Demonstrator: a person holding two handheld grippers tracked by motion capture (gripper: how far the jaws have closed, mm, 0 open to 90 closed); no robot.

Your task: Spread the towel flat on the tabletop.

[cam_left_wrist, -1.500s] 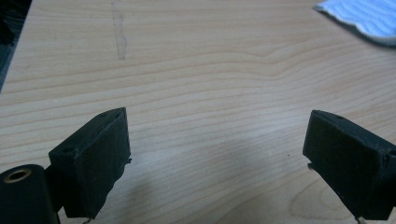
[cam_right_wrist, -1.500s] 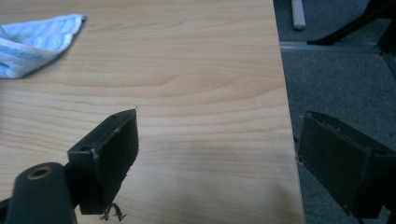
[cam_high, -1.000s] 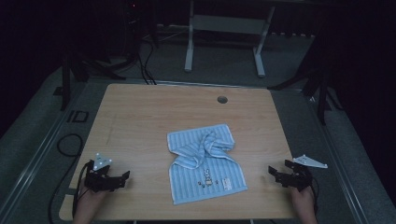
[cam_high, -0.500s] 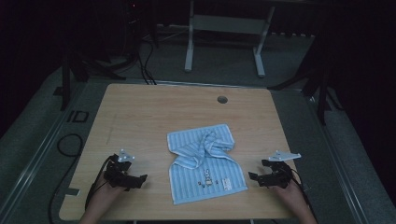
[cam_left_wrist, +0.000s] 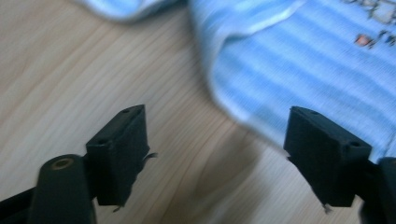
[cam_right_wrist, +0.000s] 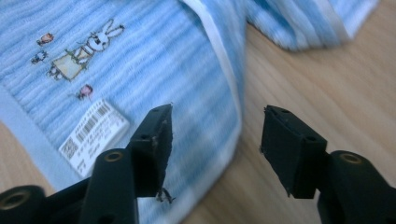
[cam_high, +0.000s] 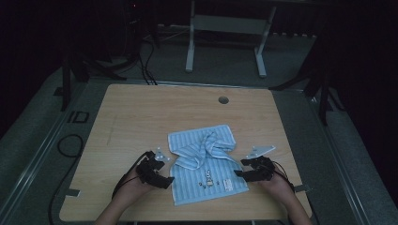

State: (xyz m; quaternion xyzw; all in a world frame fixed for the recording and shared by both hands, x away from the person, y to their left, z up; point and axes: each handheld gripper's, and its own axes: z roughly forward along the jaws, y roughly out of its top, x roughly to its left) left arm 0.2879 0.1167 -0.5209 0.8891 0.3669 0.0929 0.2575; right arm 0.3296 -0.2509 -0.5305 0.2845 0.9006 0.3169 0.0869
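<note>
A light blue striped towel (cam_high: pixel 206 164) lies crumpled on the wooden table (cam_high: pixel 141 117), with a rabbit embroidery (cam_right_wrist: pixel 81 51) and a white barcode label (cam_right_wrist: pixel 93 133) near its front edge. My left gripper (cam_high: pixel 164 179) is at the towel's left edge. In the left gripper view it (cam_left_wrist: pixel 224 158) stands open and its jaws have just been closing, with the towel (cam_left_wrist: pixel 303 60) edge and bare wood between them. My right gripper (cam_high: pixel 240 171) is at the towel's right edge. It (cam_right_wrist: pixel 217 144) is open too, its jaws have just been closing, and the white-hemmed towel (cam_right_wrist: pixel 140 56) edge lies between them.
A round cable hole (cam_high: pixel 223 100) sits near the table's far edge. A white metal frame (cam_high: pixel 225 37) stands on the dark floor behind the table. Black cables (cam_high: pixel 70 145) trail on the floor at the left. Bare wood surrounds the towel.
Both hands have moved inward from the table's left and right sides to the towel's two side edges. The towel itself has not moved.
</note>
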